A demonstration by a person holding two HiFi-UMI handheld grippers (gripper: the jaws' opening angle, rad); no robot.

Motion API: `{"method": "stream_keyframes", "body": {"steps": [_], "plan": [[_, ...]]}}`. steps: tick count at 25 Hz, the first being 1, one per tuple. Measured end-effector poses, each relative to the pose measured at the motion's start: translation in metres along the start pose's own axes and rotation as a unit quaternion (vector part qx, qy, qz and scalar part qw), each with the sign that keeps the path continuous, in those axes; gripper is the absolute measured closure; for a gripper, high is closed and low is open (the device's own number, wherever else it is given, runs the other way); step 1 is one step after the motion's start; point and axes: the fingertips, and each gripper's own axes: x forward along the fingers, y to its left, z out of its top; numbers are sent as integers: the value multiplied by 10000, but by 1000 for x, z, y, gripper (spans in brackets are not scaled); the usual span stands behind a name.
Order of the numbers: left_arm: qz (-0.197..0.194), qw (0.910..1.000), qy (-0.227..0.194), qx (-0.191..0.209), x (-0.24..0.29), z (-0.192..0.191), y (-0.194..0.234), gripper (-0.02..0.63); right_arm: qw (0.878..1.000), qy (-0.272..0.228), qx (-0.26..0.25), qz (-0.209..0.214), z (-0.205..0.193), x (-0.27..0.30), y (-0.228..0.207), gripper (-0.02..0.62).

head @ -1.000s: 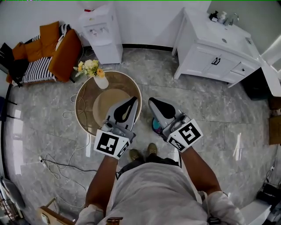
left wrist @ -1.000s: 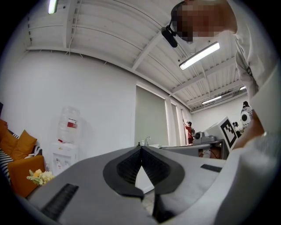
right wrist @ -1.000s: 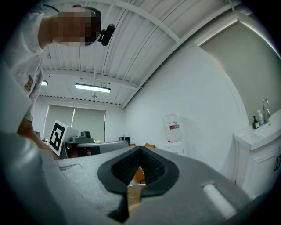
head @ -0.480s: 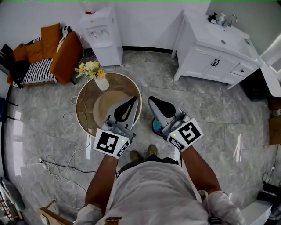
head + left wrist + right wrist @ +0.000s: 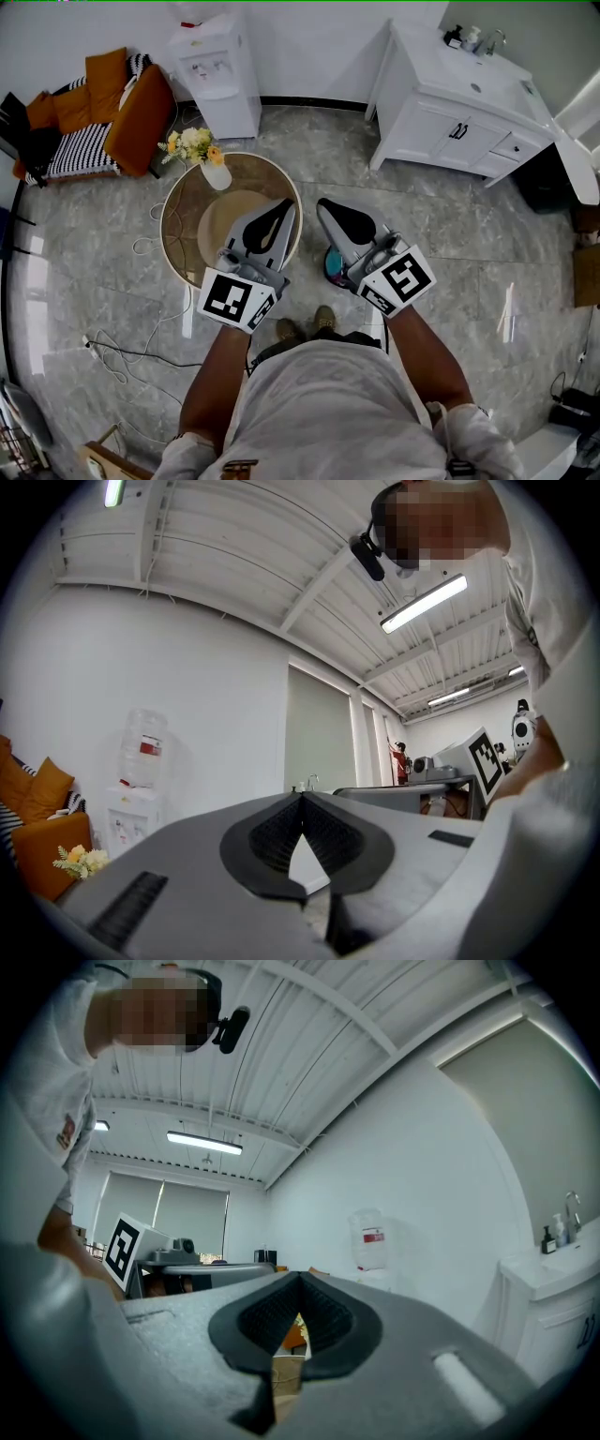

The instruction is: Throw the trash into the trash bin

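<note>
Left grey gripper (image 5: pixel 285 210) and right grey gripper (image 5: pixel 324 208) — fingers closed, holding nothing; a small teal round bin (image 5: pixel 332 269) sits on the grey floor (image 5: pixel 422 187) under the right one, beside the round glass surface (image 5: pixel 183 202).

You stand in a mock-up of a home living space set inside a larger lab or workshop hall. The home part shows below you: a polished grey stone floor (image 5: pixel 394 202), a couch with orange cushions (image 5: pixel 141 112), a round glass table (image 5: pixel 180 202) with a vase of flowers (image 5: pixel 197 150), a water dispenser (image 5: pixel 220 75) and a white vanity cabinet (image 5: pixel 450 117) with a basin. The hall shows above you: a ribbed white ceiling (image 5: pixel 234 564) with strip lights (image 5: pixel 424 603), and loose cables (image 5: pixel 127 354) across the floor.
</note>
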Motion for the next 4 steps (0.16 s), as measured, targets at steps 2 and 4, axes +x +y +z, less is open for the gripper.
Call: {"method": "stream_keyframes", "body": {"steps": [2,4], "plan": [[2,10000,-10,-10,0,0,1,606,10000,0,-5,6,0,1,0,595],[0,10000,-18,-20,0,-1,2,606,10000,2,-11,14,-1,2,0,595]]}}
